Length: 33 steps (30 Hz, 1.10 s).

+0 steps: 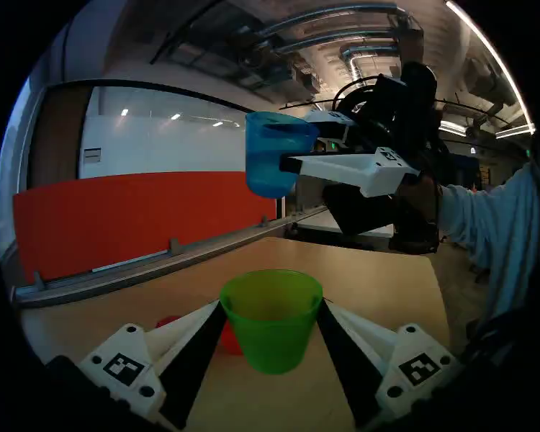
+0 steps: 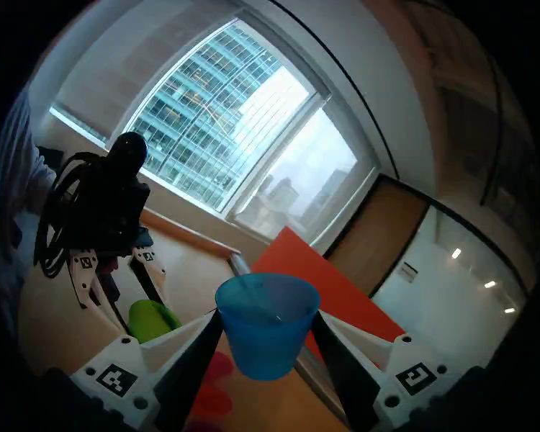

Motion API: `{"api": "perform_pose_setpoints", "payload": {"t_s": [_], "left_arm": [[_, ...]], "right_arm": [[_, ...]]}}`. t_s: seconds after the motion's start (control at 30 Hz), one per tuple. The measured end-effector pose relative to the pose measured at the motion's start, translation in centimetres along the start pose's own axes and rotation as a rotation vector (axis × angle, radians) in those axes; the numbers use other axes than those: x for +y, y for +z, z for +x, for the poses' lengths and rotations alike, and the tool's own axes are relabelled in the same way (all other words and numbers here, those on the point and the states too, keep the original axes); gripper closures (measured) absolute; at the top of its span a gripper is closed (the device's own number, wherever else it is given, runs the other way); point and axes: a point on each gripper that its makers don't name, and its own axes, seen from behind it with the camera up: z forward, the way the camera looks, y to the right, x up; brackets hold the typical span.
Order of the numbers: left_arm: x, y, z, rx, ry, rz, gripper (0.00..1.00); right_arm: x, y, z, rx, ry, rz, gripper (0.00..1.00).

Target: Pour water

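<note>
Two cups are in play, one to each gripper, over a pale wooden table (image 1: 371, 266) backed by a long orange panel (image 1: 140, 216). The left gripper (image 1: 270, 306) is clamped on the green cup (image 1: 272, 320), both fingers pressing its sides. It holds the cup upright, low over the table's near end. The right gripper (image 2: 266, 317) grips the blue cup (image 2: 267, 333) the same way. In the left gripper view that cup hangs high in the air, beyond the green one and well apart from it, roughly upright.

I judge this to be the approach before the pour, since nothing is tipped yet. The next move calls for bringing the blue rim over the green mouth and then tilting slowly while the green cup stays level.

Both cups are translucent plastic, tapering toward the base. I cannot tell whether either holds water. A small red object (image 1: 230, 338) lies on the table just behind the green cup.
</note>
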Motion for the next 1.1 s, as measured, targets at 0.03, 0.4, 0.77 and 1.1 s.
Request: {"api": "perform_pose_setpoints", "payload": {"t_s": [0.03, 0.4, 0.77, 1.1], "left_arm": [[0.0, 0.0, 0.0, 0.000, 0.000, -0.001, 0.13], [0.1, 0.4, 0.4, 0.006, -0.004, -0.011, 0.13], [0.3, 0.5, 0.9, 0.013, 0.013, -0.016, 0.13], [0.3, 0.4, 1.4, 0.022, 0.010, -0.016, 0.13]], "right_arm": [[0.1, 0.1, 0.0, -0.001, -0.015, -0.003, 0.12], [1.0, 0.9, 0.7, -0.006, -0.151, -0.022, 0.12], [1.3, 1.5, 1.7, -0.014, -0.276, -0.044, 0.12], [1.6, 1.9, 1.8, -0.021, -0.369, -0.048, 0.12]]}}
